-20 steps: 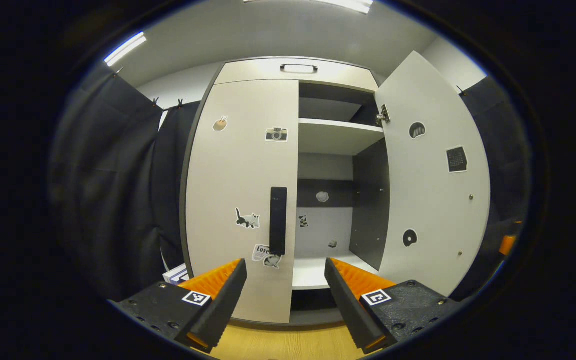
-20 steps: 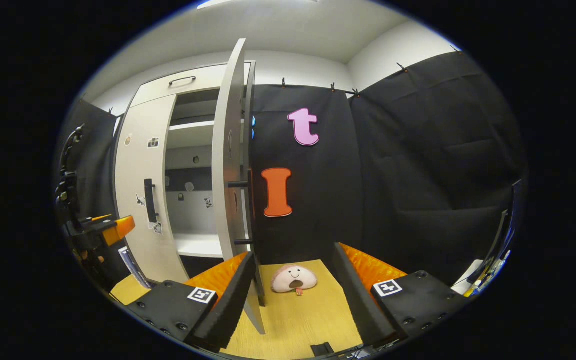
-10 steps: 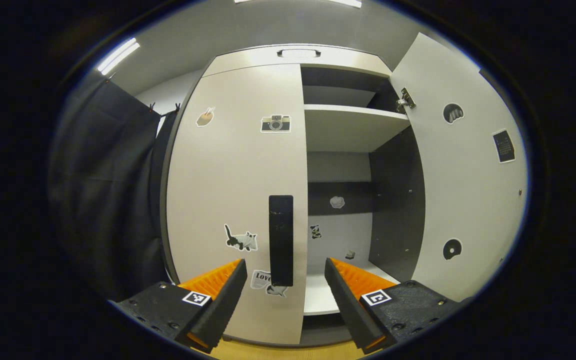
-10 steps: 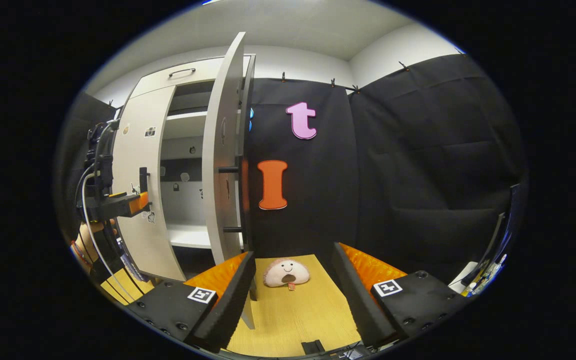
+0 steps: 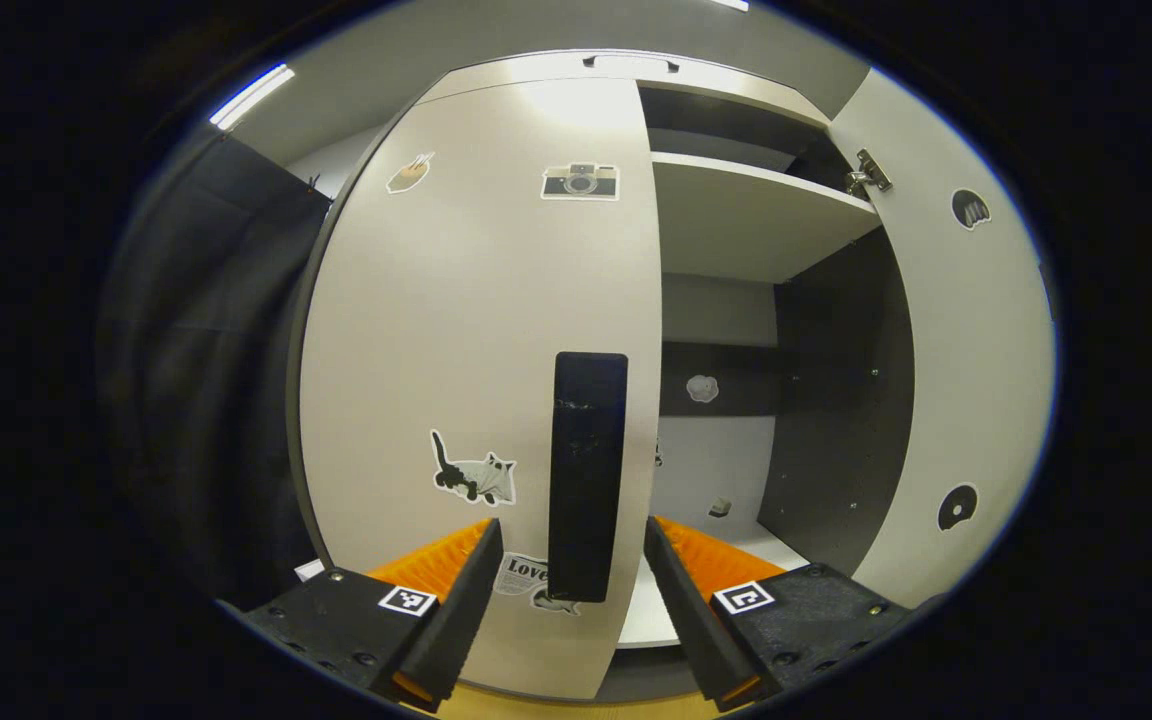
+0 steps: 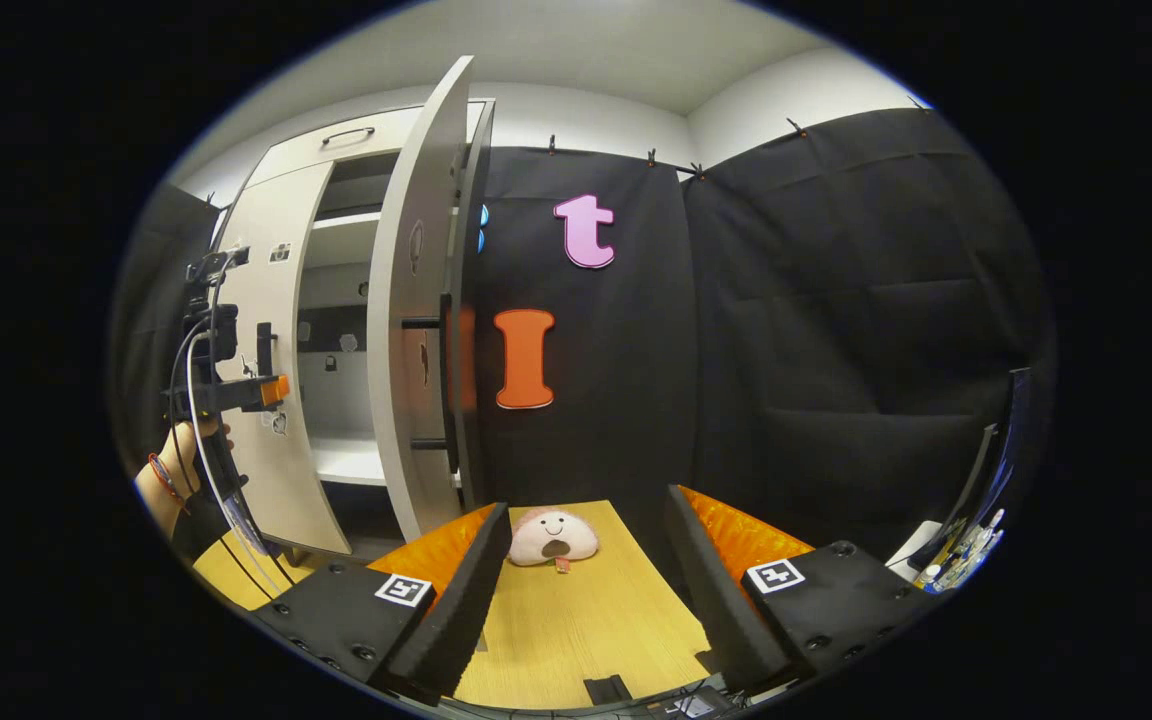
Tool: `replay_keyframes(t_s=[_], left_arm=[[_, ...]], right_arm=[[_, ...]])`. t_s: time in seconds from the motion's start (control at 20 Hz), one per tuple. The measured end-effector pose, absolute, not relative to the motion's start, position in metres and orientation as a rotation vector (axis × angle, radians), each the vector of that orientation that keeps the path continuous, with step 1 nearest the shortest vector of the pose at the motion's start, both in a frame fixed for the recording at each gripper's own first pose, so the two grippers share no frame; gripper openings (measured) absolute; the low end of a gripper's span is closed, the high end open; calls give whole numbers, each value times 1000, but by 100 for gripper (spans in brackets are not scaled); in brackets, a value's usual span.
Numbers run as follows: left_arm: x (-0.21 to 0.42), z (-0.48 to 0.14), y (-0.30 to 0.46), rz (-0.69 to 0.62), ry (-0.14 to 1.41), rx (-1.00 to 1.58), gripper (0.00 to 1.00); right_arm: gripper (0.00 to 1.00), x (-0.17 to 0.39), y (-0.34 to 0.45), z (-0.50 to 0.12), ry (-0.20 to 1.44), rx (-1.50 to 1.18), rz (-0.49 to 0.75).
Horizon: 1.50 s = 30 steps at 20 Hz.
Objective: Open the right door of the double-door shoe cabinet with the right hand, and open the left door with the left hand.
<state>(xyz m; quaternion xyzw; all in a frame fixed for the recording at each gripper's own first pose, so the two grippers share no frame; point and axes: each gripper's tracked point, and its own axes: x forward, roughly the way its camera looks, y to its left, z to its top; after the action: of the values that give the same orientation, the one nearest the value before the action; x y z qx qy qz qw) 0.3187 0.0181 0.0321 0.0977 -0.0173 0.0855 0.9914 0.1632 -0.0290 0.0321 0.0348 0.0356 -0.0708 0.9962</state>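
Note:
The cabinet's left door [image 5: 476, 340] is closed, pale with stickers, and carries a black vertical handle [image 5: 588, 475]. My left gripper [image 5: 573, 600] is open, its fingers either side of the handle's lower end without touching it. The right door [image 5: 966, 380] stands swung wide, baring the shelves [image 5: 746, 215]. In the right gripper view that open door [image 6: 414, 330] shows edge-on with its handle [image 6: 446, 385], and my right gripper [image 6: 586, 590] is open and empty, back from it above the wooden floor. The left gripper [image 6: 236, 392], held by a hand [image 6: 171, 465], sits at the left door [image 6: 271, 400].
A pink plush toy with a face [image 6: 553, 537] lies on the wooden floor [image 6: 576, 620] by the open door's foot. Black cloth walls [image 6: 836, 330] close the booth on the right and left [image 5: 206, 380]. Small items sit at the far right edge [image 6: 961, 555].
My left gripper has moved in toward the left door until the handle stands between its fingers. My right gripper has drifted back and right of the open door.

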Motion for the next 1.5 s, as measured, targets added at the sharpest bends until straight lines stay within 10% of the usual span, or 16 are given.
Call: replay_keyframes(t_s=[0.5, 1.5], left_arm=[[333, 22, 16, 143, -12, 278, 34], [297, 24, 34, -4, -27, 179, 17]], right_arm=[[99, 152, -44, 27, 84, 77, -196], [99, 125, -8, 50, 41, 70, -198]])
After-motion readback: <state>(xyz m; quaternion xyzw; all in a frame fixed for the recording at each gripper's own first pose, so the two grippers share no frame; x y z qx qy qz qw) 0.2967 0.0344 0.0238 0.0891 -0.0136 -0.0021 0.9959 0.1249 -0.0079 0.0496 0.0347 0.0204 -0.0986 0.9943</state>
